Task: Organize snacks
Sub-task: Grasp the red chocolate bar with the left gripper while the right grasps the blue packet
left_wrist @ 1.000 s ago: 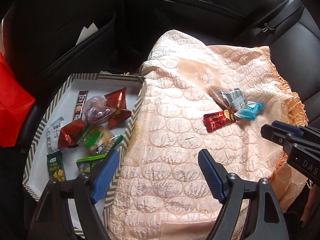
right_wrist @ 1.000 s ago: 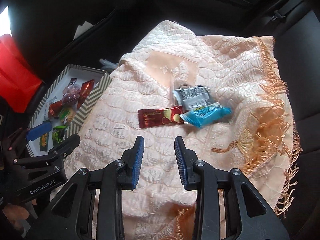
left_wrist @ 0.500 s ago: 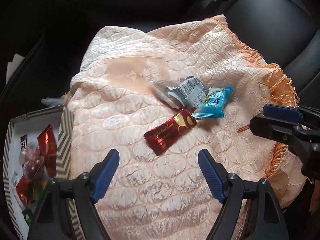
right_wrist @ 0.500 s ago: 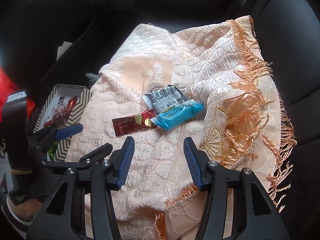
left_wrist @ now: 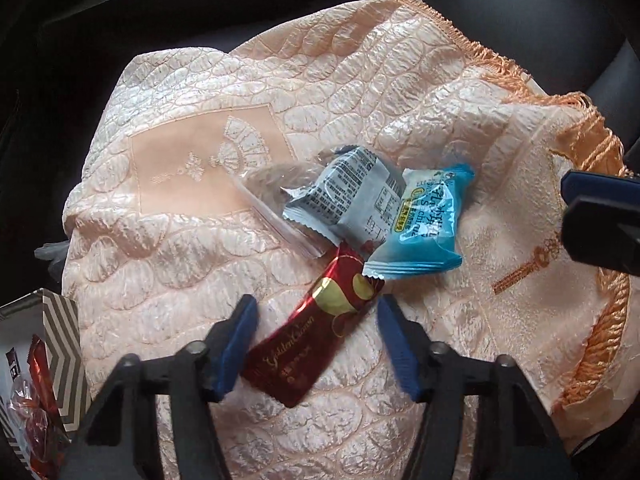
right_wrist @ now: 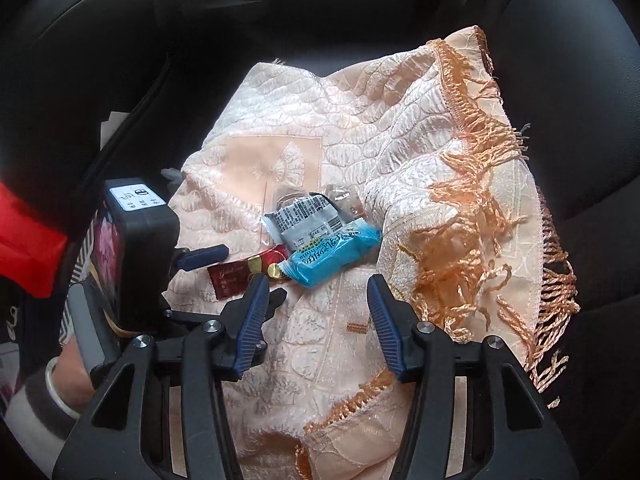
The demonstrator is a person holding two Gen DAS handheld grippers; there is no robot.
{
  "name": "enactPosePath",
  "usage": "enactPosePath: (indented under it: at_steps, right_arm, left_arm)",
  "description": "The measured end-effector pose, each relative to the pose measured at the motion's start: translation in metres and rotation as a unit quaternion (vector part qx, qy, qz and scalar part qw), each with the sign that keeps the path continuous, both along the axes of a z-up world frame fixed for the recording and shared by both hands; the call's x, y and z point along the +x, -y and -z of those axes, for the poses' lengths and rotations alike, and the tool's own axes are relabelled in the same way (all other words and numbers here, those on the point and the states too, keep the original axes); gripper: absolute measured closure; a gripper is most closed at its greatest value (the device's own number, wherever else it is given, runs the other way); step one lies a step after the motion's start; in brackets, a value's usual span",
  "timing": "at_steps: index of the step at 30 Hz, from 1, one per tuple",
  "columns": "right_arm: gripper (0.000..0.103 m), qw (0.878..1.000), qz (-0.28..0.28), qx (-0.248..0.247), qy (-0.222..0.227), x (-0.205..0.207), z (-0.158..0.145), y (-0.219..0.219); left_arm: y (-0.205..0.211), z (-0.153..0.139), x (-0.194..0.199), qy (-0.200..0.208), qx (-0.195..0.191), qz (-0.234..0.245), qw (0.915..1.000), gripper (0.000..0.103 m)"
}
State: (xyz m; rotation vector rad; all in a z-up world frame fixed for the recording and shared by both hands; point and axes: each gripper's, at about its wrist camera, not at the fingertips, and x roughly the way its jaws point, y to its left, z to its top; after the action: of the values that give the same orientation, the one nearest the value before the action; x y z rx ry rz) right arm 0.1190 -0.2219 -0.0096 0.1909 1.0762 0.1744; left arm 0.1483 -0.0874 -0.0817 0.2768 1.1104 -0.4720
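Writing: red wrapper (left_wrist: 316,330) reads "Golden Crown" in gold script; blue packet (left_wrist: 424,226) shows "S chima"; grey packet (left_wrist: 346,200) carries print too small to read.
Snacks on the peach cloth (left_wrist: 192,272): three packets — red, grey, blue — touching in one cluster.
Box (left_wrist: 60,328): striped wall, red wrappers inside, count unclear.
Left gripper (left_wrist: 314,336): jaws wide, straddling the red wrapper — not gripping.
Right gripper (right_wrist: 316,316): jaws wide, holding nothing, near the blue packet.
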Motion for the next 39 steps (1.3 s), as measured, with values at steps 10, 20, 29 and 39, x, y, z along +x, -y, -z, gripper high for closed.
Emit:
enactPosePath:
  at_steps: [10, 20, 29, 39]
  right_arm:
    - [0.052, 0.996, 0.031, 0.038, -0.079, 0.044, 0.033, -0.006]
    - [0.052, 0.991, 0.044, -0.012, -0.125, 0.064, 0.051, -0.018]
    - [0.040, 0.987, 0.029, -0.033, -0.156, 0.092, 0.070, -0.032]
    - [0.078, 0.991, 0.008, -0.028, -0.128, 0.096, 0.078, -0.030]
  left_arm:
    - [-0.021, -0.009, -0.008, 0.001, -0.029, -0.031, 0.9991, 0.079]
    - [-0.031, -0.008, -0.014, -0.003, -0.028, -0.051, 0.9983, 0.079]
    - [-0.032, -0.008, -0.011, -0.009, -0.041, -0.066, 0.9969, 0.071]
    - [-0.037, -0.008, -0.016, -0.005, -0.042, -0.074, 0.9963, 0.078]
